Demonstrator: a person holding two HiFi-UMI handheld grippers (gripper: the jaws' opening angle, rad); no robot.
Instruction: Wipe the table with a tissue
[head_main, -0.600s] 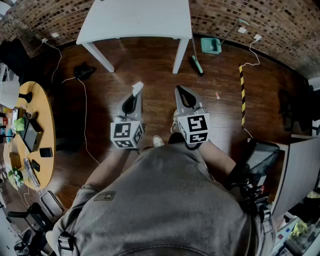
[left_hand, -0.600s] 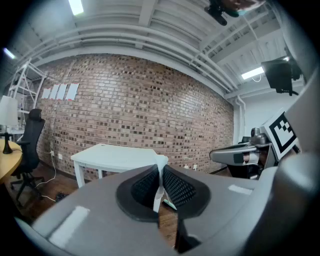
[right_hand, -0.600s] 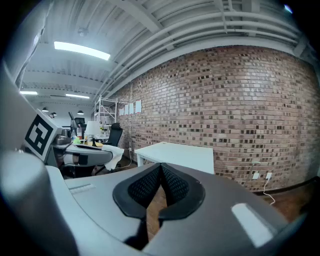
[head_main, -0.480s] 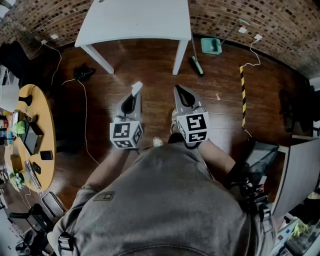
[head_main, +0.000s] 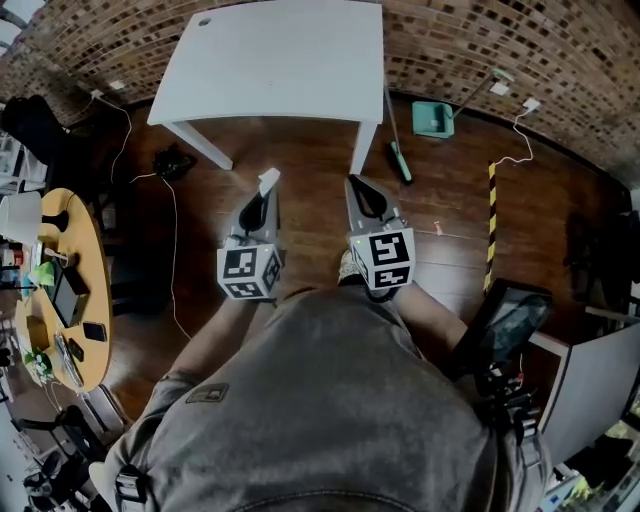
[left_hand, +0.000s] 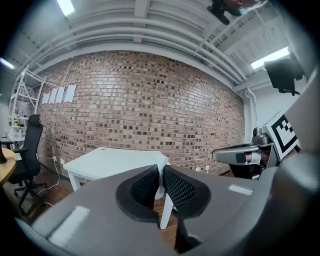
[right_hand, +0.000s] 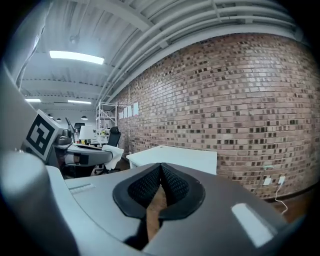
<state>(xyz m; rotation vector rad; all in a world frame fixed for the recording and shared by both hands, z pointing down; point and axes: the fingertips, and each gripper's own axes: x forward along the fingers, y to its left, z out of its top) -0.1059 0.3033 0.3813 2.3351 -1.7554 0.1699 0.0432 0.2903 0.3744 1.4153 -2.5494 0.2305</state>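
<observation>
We count two grippers, the left hand-held gripper (head_main: 265, 196) and the right hand-held gripper (head_main: 358, 184); one tissue (head_main: 268, 181); two benches, the white bench (head_main: 280, 50) and the round bench (head_main: 88, 290); one dustpan (head_main: 433, 119); one brush (head_main: 399, 160).

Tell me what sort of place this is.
Probably an office or lab workspace in a brick-walled building. A bare brick wall runs behind a white table on a dark wooden floor. A round wooden desk carries small devices, and an office chair stands nearby.
</observation>
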